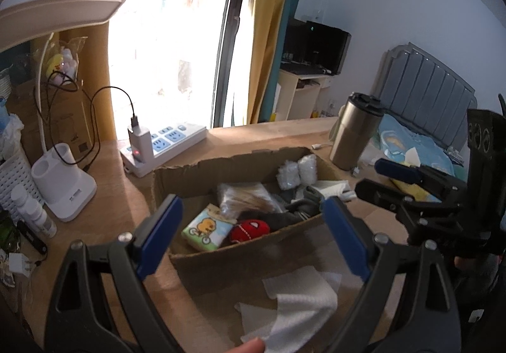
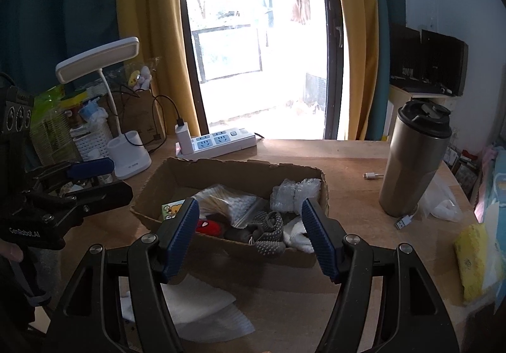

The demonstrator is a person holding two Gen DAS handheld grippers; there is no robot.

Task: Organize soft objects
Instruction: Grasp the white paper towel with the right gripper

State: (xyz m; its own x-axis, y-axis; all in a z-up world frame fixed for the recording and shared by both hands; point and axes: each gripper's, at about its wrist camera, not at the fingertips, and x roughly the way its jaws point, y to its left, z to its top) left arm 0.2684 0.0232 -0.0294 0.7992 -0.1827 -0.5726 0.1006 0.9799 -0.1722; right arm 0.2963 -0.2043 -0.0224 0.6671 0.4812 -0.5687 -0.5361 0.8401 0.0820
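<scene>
A shallow cardboard box (image 1: 240,163) (image 2: 227,168) sits on the wooden desk. It holds a tissue pack with a duck print (image 1: 207,228), a red Spider-Man plush (image 1: 249,230) (image 2: 209,226), a bag of cotton swabs (image 1: 245,196) (image 2: 226,201), bubble wrap (image 1: 299,171) (image 2: 295,193), grey socks (image 1: 300,210) (image 2: 268,234) and a white cloth (image 2: 297,234). My left gripper (image 1: 253,237) is open and empty in front of the box. My right gripper (image 2: 249,239) is open and empty, also in front of the box. White paper towels (image 1: 294,302) (image 2: 196,305) lie on the desk under the grippers.
A steel tumbler (image 1: 354,131) (image 2: 414,160) stands right of the box. A power strip (image 1: 164,144) (image 2: 218,141) and a white desk lamp (image 1: 63,182) (image 2: 129,157) stand behind it on the left. A yellow cloth (image 2: 471,261) lies at the desk's right edge. Clutter fills the left side.
</scene>
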